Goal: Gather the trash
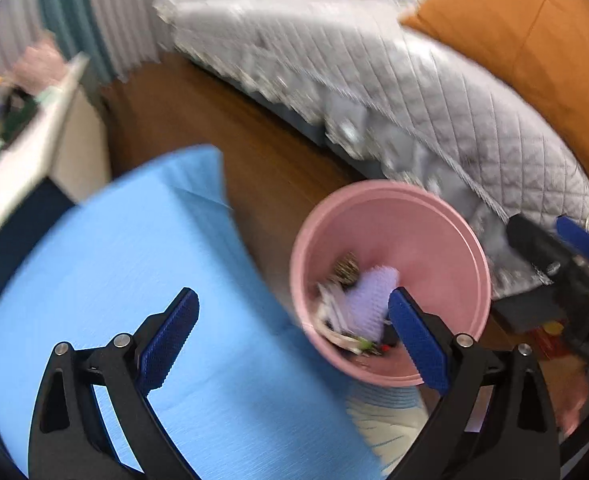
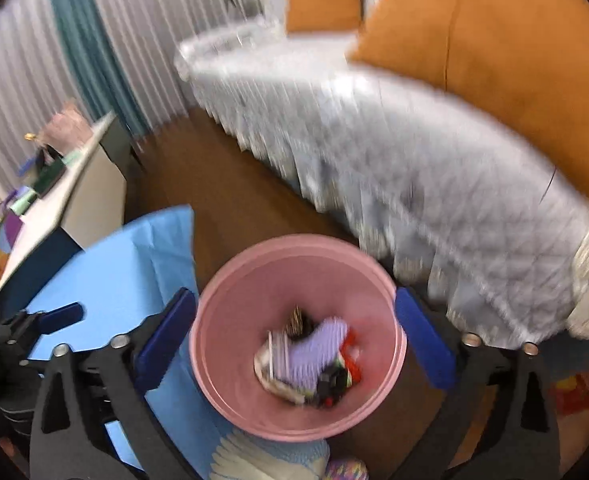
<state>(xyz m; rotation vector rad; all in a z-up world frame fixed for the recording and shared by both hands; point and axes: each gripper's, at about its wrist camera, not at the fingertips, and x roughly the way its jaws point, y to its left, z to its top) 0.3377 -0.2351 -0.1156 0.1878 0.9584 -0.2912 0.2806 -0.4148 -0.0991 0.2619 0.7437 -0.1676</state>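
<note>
Trash (image 2: 310,356) heaped inside pink bin (image 2: 230,280); both jaws spread, empty.

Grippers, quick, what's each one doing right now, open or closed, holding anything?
Left gripper: open, holding nothing, over the blue cloth beside the pink bin.
Right gripper: open, holding nothing, above the pink bin.
</note>
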